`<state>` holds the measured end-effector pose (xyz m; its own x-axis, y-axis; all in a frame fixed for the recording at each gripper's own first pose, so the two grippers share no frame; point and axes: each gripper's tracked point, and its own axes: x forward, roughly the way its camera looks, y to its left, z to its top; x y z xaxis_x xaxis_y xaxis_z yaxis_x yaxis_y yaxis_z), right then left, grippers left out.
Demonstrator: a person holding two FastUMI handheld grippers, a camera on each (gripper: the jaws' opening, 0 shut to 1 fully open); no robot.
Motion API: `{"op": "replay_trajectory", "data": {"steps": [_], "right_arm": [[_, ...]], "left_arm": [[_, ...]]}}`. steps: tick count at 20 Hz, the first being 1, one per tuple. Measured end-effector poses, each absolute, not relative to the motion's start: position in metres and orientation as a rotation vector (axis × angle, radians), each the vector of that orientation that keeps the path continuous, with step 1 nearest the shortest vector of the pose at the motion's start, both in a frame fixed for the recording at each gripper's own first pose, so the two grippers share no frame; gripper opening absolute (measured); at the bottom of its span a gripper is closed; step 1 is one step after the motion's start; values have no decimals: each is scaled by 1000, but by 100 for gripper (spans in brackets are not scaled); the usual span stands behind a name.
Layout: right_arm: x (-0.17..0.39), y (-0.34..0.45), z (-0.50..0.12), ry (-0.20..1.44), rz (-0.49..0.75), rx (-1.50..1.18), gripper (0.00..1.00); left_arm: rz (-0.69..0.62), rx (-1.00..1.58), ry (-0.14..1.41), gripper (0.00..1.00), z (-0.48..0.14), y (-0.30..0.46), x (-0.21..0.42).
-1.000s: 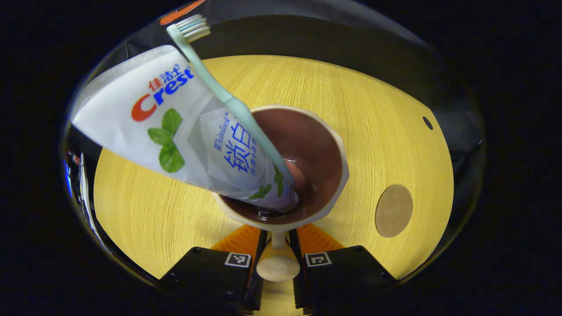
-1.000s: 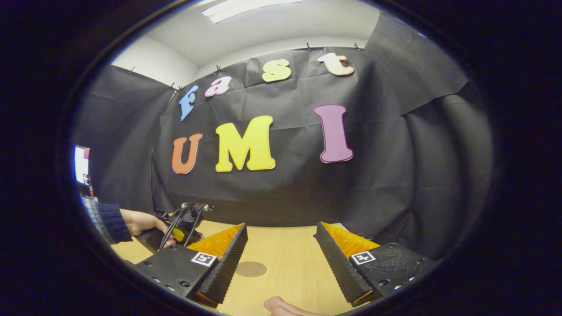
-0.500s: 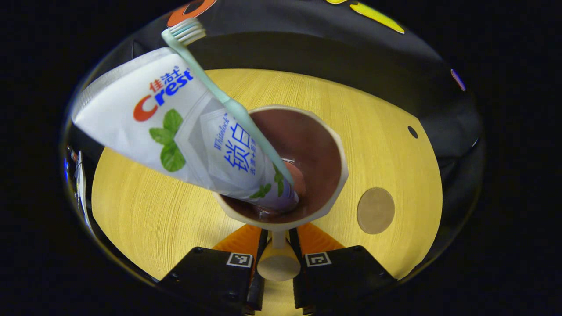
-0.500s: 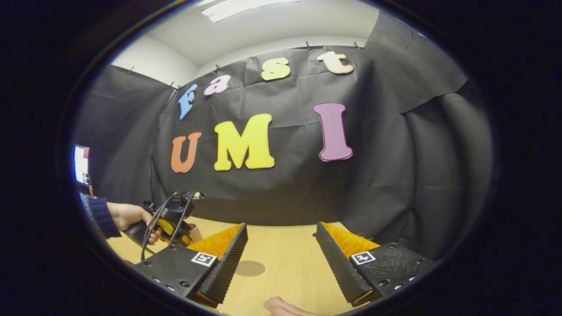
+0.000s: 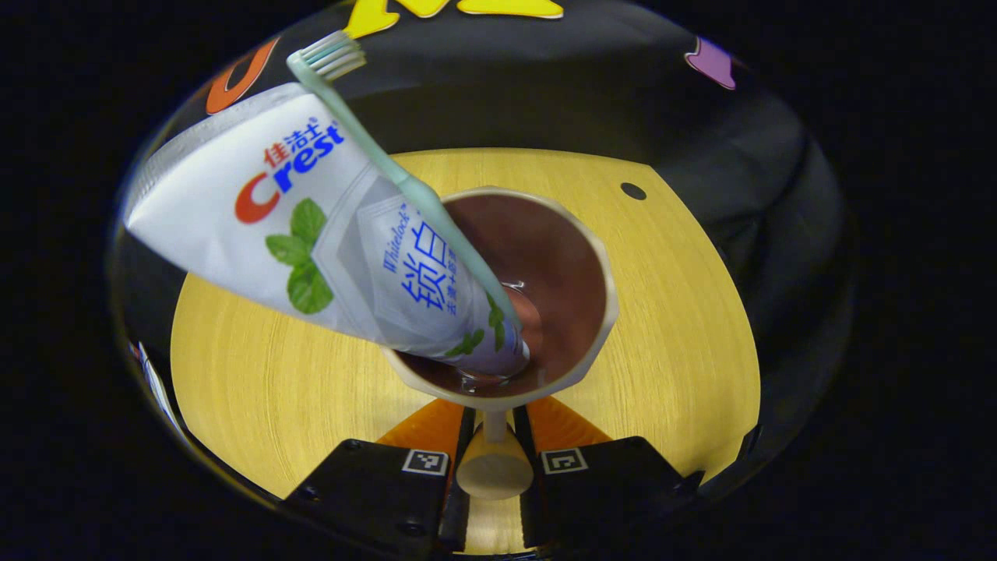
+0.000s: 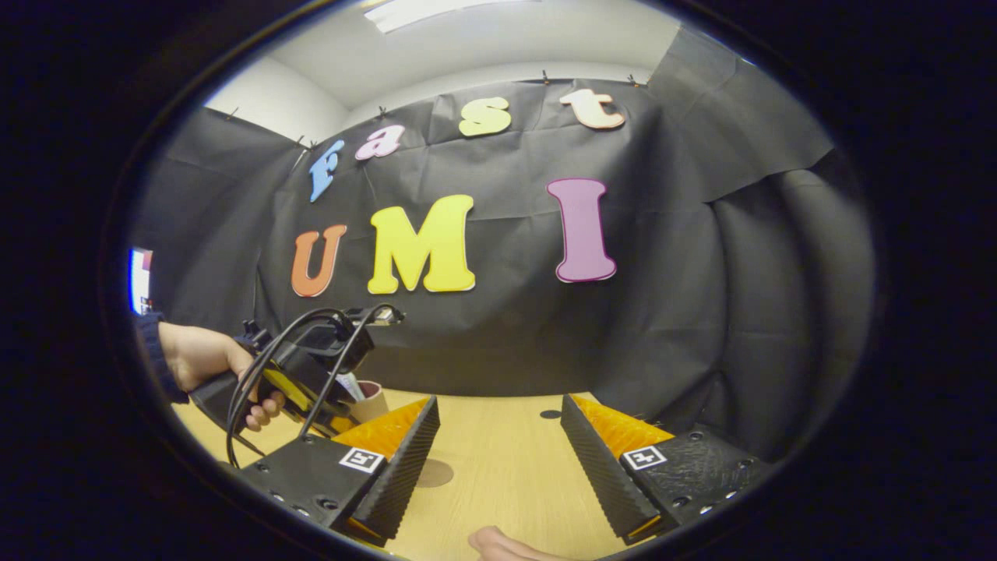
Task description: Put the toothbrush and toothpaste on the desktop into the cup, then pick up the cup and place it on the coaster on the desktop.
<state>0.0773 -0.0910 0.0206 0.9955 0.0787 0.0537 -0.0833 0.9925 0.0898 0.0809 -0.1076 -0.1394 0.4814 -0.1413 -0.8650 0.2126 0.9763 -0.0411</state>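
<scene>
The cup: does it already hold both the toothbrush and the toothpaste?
Yes. The toothpaste and toothbrush both stand slanted inside the cup, tops leaning out over its rim.

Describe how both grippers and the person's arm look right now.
Each gripper has black blocky bodies bearing small square black-and-white markers: left gripper, right gripper with ridged fingers. Black cables loop over the left gripper's handle. The hand emerges from a dark knit sleeve.

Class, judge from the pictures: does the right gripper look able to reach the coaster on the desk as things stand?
Probably yes. The right gripper is open and holds nothing; the coaster lies on the desk just ahead, partly hidden by one finger, with nothing on it.
</scene>
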Motion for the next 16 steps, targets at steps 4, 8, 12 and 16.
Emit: {"op": "replay_trajectory", "data": {"steps": [4,8,12,16], "right_arm": [[81,-100,18,-42,59,97,95],[83,-102,16,-39,58,105,95],[86,-102,10,-15,60,115,95],[87,-106,9,-10,49,120,92]], "left_arm": [[-243,99,1064,29,-139,-104,81],[-263,119,1063,29,-137,-109,78],[-278,122,1073,30,-138,-104,77],[-257,148,1027,30,-123,-98,73]]}}
